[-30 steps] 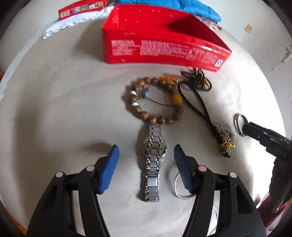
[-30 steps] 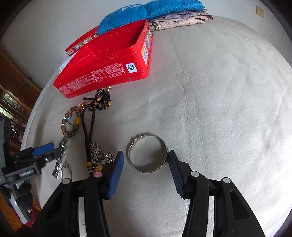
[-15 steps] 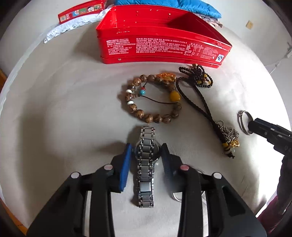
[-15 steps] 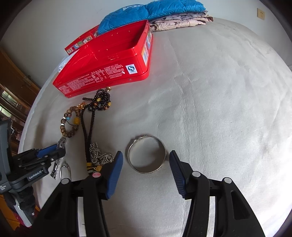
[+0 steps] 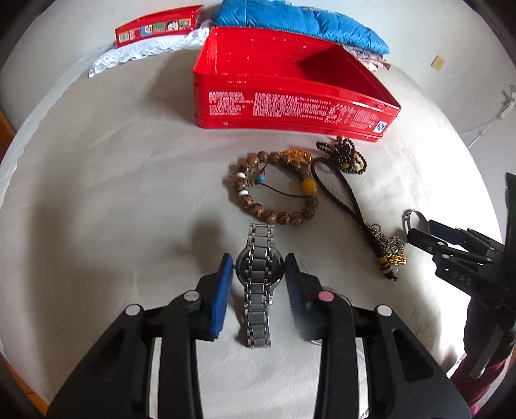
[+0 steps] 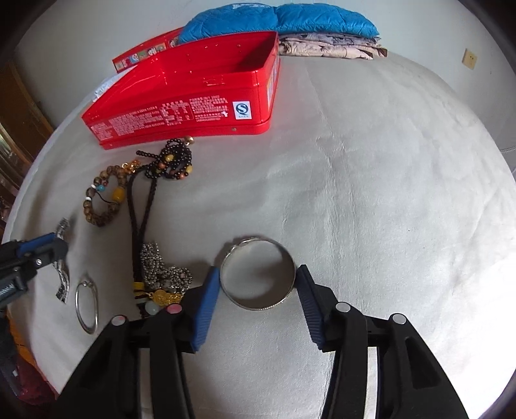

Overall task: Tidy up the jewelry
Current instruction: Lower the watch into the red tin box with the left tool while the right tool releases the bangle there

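Note:
A silver metal watch (image 5: pixel 259 281) lies on the pale cloth. My left gripper (image 5: pixel 259 272) has its blue pads against both sides of the watch case. A silver bangle (image 6: pixel 258 273) lies between the open blue pads of my right gripper (image 6: pixel 258 283), which close in on its sides. An open red tin box (image 5: pixel 290 93) stands at the back; it also shows in the right wrist view (image 6: pixel 193 96). A wooden bead bracelet (image 5: pixel 277 187) and a dark cord necklace with beads and charm (image 5: pixel 351 199) lie between the box and the grippers.
A thin silver ring hoop (image 6: pixel 86 306) lies left of the necklace charm. A red lid (image 5: pixel 158 25), white lace cloth (image 5: pixel 145 51) and folded blue quilt (image 5: pixel 300 22) sit behind the box. The cloth's edge curves off at the left.
My left gripper has closed in on the watch and lifted back slightly. My right gripper has narrowed around the bangle. The box looks farther off in the left view.

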{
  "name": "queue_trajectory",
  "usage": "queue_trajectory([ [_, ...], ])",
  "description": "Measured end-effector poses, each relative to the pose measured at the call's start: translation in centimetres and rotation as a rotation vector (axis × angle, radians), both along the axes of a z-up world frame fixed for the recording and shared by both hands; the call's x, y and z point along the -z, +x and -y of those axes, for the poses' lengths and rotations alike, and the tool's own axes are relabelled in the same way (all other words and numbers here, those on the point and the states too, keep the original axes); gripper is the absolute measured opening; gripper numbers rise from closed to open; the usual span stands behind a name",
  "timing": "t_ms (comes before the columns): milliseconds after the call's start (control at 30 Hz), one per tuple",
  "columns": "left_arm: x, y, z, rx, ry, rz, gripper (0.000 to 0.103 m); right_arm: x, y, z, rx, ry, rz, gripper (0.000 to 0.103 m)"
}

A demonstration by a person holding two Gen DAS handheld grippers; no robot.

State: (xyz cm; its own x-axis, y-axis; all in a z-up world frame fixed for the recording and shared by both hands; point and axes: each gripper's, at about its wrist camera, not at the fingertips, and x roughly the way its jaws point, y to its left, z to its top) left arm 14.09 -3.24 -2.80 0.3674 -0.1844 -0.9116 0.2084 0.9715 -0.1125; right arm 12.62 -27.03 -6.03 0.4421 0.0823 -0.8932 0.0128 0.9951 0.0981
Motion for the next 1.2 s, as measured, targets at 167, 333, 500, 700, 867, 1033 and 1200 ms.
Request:
queue_trajectory([
  [167,-1.0,-0.4,-0.3,0.002,-0.017,0.027,0.032,-1.4,-0.5,0.7,0.014,0.024,0.041,0.049],
  [333,-2.3,-0.1,-0.4,0.000,-0.029,0.058,0.032,-3.7,-0.7,1.4,0.001,0.082,0.083,0.049],
  [500,-4.4,0.7,-0.3,0.005,-0.047,0.105,0.032,-6.5,0.0,1.0,-0.028,0.102,0.143,0.049],
  [700,-7.2,2.1,-0.4,-0.009,-0.070,0.168,0.032,-9.6,2.4,0.0,-0.052,0.112,0.200,0.049],
  [867,-9.9,3.8,-0.2,-0.018,-0.102,0.234,0.032,-11.6,5.5,-1.0,-0.067,0.121,0.226,0.049],
  [1033,-11.6,7.2,0.7,-0.033,-0.108,0.280,0.032,-12.4,9.8,-2.6,-0.078,0.125,0.235,0.049],
  [1200,-11.0,12.5,1.4,-0.058,-0.116,0.287,0.032,-10.4,15.3,-3.4,-0.072,0.145,0.191,0.049],
])
